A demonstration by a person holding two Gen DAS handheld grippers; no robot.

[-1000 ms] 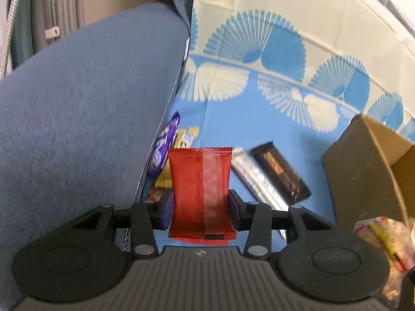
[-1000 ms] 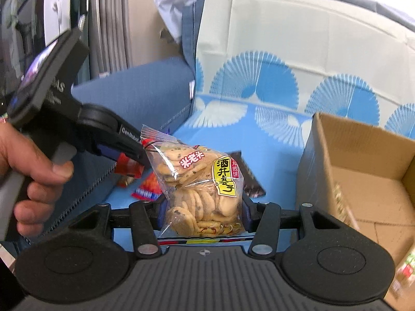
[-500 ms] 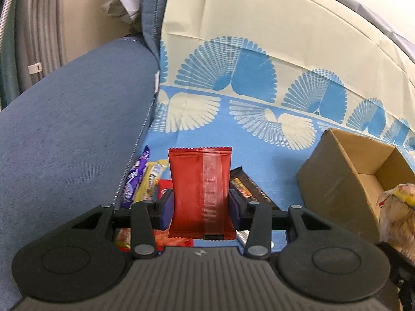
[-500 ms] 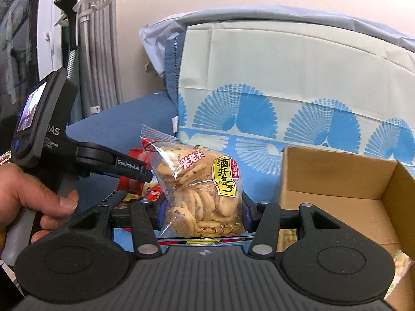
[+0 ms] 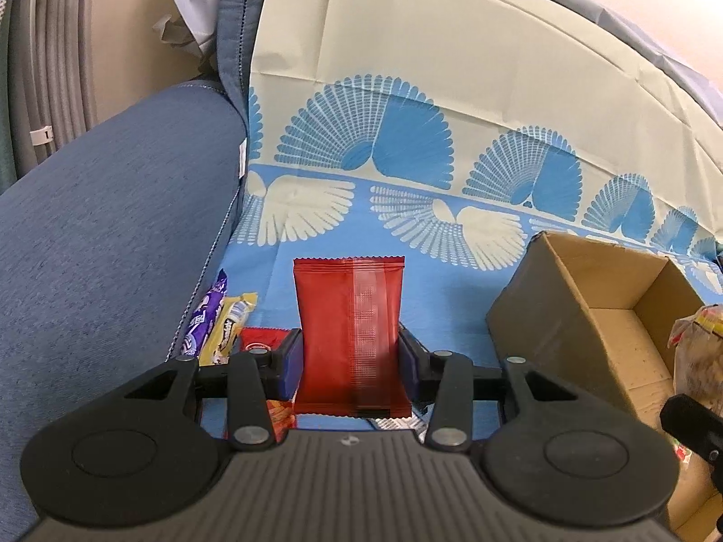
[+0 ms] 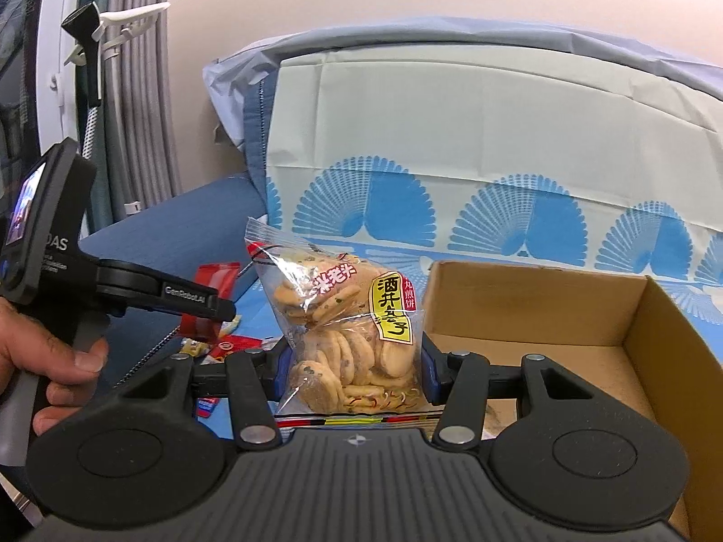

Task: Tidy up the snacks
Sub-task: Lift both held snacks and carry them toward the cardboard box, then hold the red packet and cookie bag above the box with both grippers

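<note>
A fan-patterned cloth (image 5: 406,271) covers the blue sofa; the cardboard box (image 6: 533,311) is the landmark. Before it the right gripper (image 6: 350,368) pinches a crinkly, fragile cracker bag (image 6: 343,329); further left the left gripper (image 5: 350,361) clamps a light red packet (image 5: 350,329) low

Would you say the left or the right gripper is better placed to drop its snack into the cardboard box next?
Probably the right. The right gripper holds the cracker bag close beside the cardboard box, while the left gripper holds its red packet farther left of it.
</note>
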